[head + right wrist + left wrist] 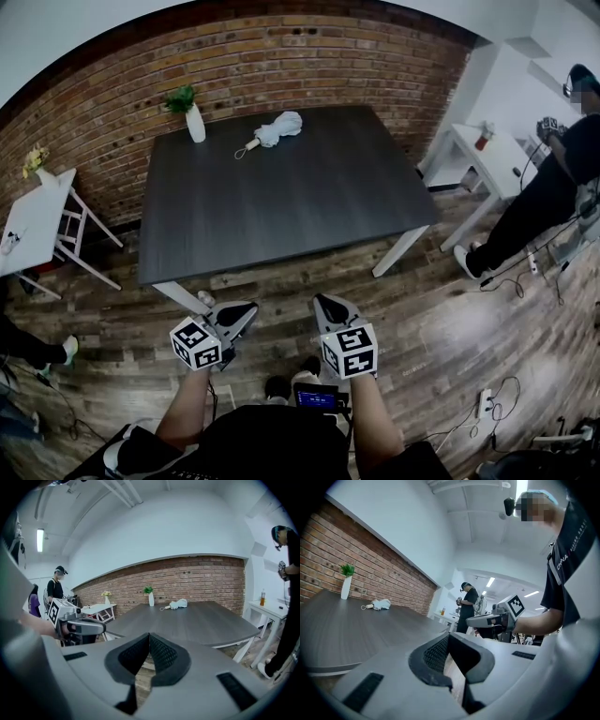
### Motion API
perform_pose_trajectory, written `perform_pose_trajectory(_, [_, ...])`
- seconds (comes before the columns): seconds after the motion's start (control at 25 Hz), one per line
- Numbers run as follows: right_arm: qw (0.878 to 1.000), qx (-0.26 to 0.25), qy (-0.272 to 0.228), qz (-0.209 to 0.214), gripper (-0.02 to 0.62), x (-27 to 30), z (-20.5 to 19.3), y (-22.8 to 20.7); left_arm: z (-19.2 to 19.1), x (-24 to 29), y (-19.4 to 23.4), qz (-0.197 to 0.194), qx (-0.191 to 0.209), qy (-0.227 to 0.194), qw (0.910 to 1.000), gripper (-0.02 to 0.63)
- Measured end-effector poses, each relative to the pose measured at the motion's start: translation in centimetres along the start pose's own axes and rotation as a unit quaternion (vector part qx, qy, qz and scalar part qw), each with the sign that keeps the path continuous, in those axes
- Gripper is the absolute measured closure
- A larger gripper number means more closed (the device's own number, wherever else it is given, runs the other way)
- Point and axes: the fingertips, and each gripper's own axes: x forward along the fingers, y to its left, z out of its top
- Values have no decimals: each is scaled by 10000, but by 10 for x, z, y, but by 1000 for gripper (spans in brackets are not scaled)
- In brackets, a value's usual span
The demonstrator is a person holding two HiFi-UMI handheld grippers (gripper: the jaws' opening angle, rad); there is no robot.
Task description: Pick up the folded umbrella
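Observation:
The folded white umbrella [277, 128] lies at the far edge of the dark table [300, 206], its strap loop toward a white vase with a green plant [194, 120]. Both grippers hover over the wooden floor in front of the table's near edge, far from the umbrella. My left gripper [234, 317] is shut and holds nothing. My right gripper [326, 306] is also shut and empty. In the left gripper view the umbrella [380, 604] is small beyond the closed jaws [447, 637]. The right gripper view shows the umbrella [178, 603] past the jaws [149, 637].
A small white side table [33, 225] with yellow flowers and a white chair stand at the left. A white table [487, 155] with a bottle is at the right, next to a standing person [539, 202]. Cables and a power strip [485, 403] lie on the floor.

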Motion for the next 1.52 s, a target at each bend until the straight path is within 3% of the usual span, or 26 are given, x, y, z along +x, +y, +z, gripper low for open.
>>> perform_pose_trajectory(0.48, [9997,-2,-37,235,585,57,26,-41,18,43,52,209,11,38,9998,604])
perform_pose_trajectory(0.88, [9991,-79,-174,390,585,104,67,-109,50,107,103,413,152,66,9990,604])
perform_pose_trajectory(1.2, [9982,-100,-199,553,586,125,83,-162,69,158,120,549,155,-11,9984,604])
perform_pose_trajectory(1.52, [9977,54,-133,659,585,144,83,-187,67,171,135,750,45,91,9971,604])
